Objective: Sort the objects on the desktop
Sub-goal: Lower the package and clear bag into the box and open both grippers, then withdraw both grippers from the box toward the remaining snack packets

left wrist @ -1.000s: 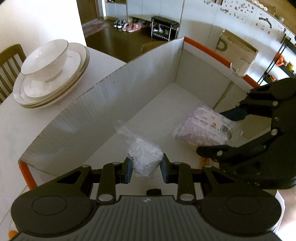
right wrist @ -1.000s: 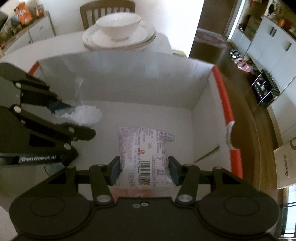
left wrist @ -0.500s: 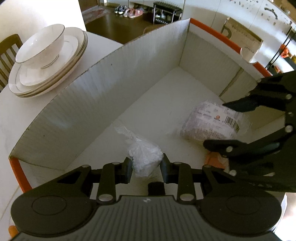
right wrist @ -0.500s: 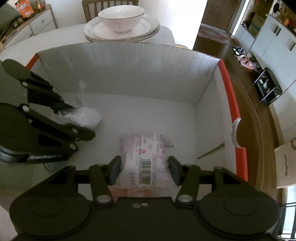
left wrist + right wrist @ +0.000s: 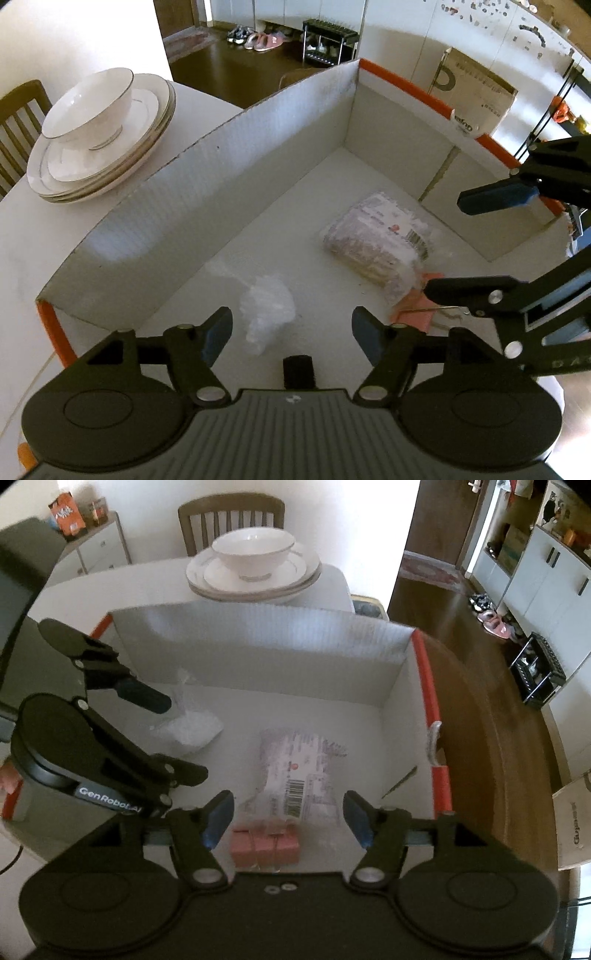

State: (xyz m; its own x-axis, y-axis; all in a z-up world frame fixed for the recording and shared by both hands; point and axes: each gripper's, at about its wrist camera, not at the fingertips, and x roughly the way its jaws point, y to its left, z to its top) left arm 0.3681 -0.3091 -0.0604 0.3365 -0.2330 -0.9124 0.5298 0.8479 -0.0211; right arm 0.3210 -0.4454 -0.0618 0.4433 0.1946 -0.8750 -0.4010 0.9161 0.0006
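A white cardboard box (image 5: 258, 155) with orange edges stands on the table; it also shows in the right wrist view (image 5: 258, 642). A small clear bag of white stuff (image 5: 267, 308) lies on the box floor, also seen in the right wrist view (image 5: 190, 731). A printed snack packet (image 5: 380, 243) lies further right on the floor (image 5: 299, 771). A pink block (image 5: 264, 845) lies beside the packet. My left gripper (image 5: 291, 332) is open above the bag. My right gripper (image 5: 288, 818) is open above the packet.
A bowl on stacked plates (image 5: 99, 129) stands on the white table beyond the box, also in the right wrist view (image 5: 253, 568). A wooden chair (image 5: 231, 520) stands behind it. A paper bag (image 5: 476, 96) stands on the floor past the box.
Both grippers have opened and let go. The white bag and the snack packet now lie on the box floor. Both grippers have risen and drawn back.
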